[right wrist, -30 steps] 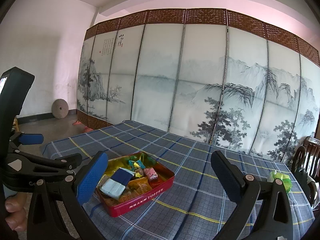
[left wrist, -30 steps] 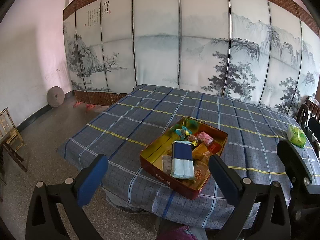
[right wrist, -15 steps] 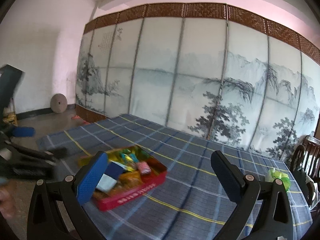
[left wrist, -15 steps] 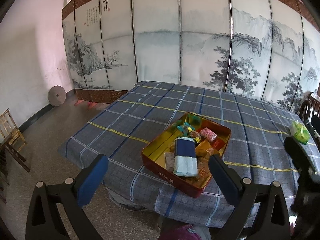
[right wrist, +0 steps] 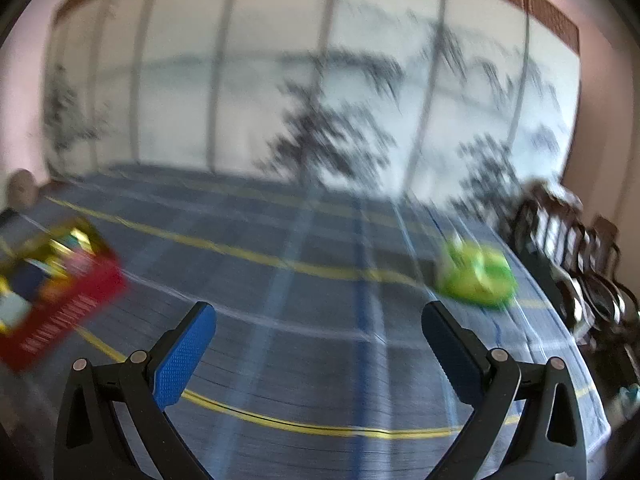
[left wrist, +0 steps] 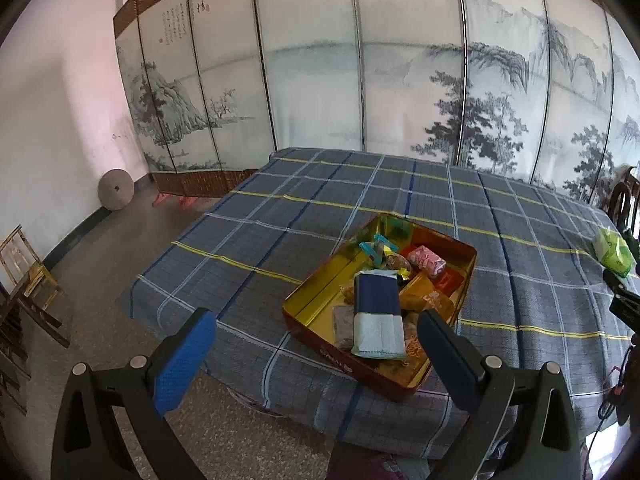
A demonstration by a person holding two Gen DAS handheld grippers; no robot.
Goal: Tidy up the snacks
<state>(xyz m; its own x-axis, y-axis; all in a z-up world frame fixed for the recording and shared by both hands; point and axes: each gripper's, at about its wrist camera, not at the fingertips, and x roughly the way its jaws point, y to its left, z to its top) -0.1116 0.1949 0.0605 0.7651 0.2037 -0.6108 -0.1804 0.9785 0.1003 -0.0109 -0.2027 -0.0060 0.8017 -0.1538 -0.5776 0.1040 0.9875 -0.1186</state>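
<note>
1. Where the checked tablecloth (left wrist: 400, 208) nears its front edge, we list the red snack tin (left wrist: 460, 258), open, gold inside, our landmark for every entry below.
2. Inside the tin we count a navy-and-pale-blue packet (left wrist: 377, 312) lying on top toward the near wall, a pink wrapped sweet (left wrist: 429, 259) behind it, and mixed orange and yellow wrappers around both.
3. Just in front of the tin we hold the left gripper (left wrist: 316, 356), fingers spread wide, nothing between them, above the cloth's edge.
4. Well to the right of the tin we note a green packet (right wrist: 476, 276) on the cloth, blurred in the right wrist view.
5. Between tin and green packet we hold the right gripper (right wrist: 318, 344), fingers likewise parted and empty.
6. Behind the tin, beyond the table, stands a painted folding screen (left wrist: 312, 80); dark wooden chairs (right wrist: 576, 264) sit past the green packet.
</note>
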